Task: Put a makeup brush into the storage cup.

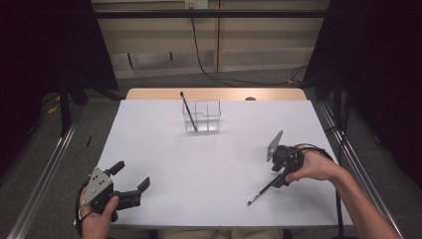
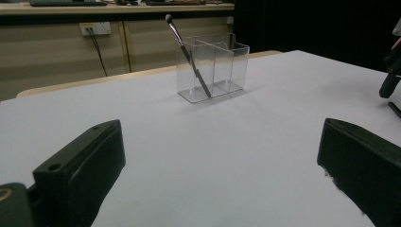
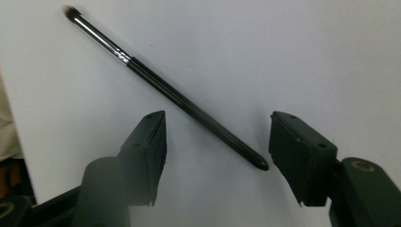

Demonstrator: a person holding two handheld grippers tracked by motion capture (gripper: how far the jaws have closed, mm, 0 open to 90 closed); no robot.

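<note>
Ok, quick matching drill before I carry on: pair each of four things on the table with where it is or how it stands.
1. brush on the table
2. brush in the organiser
3. clear organiser
4. left gripper

a. stands near the far edge of the table
b. leans in the left compartment
c. open, with nothing between its jaws
d. lies flat between the right gripper's jaws, not yet pinched

Pairs: 1-d, 2-b, 3-a, 4-c
</note>
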